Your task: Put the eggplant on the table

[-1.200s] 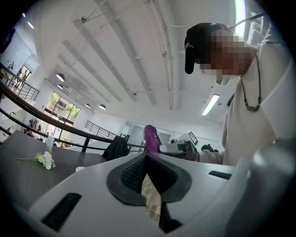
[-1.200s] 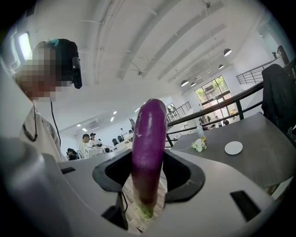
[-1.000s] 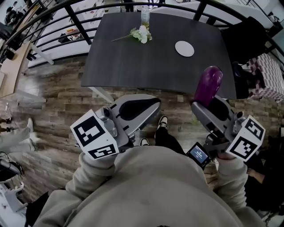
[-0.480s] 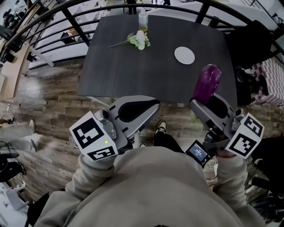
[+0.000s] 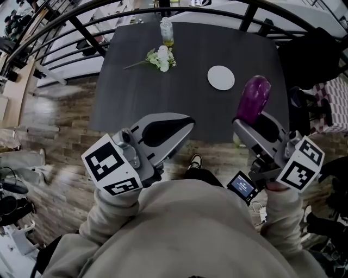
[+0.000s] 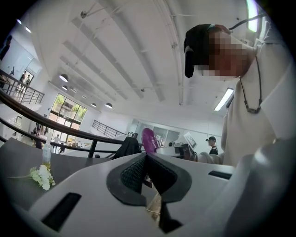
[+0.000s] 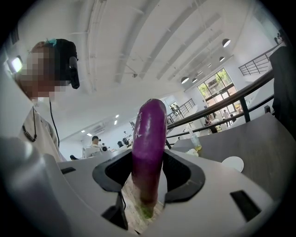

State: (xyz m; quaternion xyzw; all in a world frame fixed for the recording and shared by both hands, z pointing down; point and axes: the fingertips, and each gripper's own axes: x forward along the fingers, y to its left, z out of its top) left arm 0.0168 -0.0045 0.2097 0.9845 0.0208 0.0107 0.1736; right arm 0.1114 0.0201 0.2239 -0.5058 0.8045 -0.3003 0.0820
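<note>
A purple eggplant [image 5: 253,100] stands upright between the jaws of my right gripper [image 5: 255,127], which is shut on its lower part. In the right gripper view the eggplant [image 7: 149,148] fills the gap between the dark pads, green stem end down. It hangs over the near right edge of the dark table [image 5: 190,103]. My left gripper [image 5: 182,127] is level at the table's near edge, left of the eggplant, with its pads [image 6: 134,173] meeting and nothing between them. From the left gripper view the eggplant [image 6: 149,139] shows beyond the jaw tips.
On the table lie a white round plate [image 5: 221,77], a bunch of white flowers [image 5: 157,58] and a small bottle [image 5: 166,31] at the far edge. A black railing [image 5: 81,11] curves behind it. A dark chair [image 5: 310,54] stands at the right; wooden floor lies below.
Both grippers have moved forward towards the table. The eggplant, earlier in front of the table's near edge, now hangs over the tabletop. The grip has not changed.
</note>
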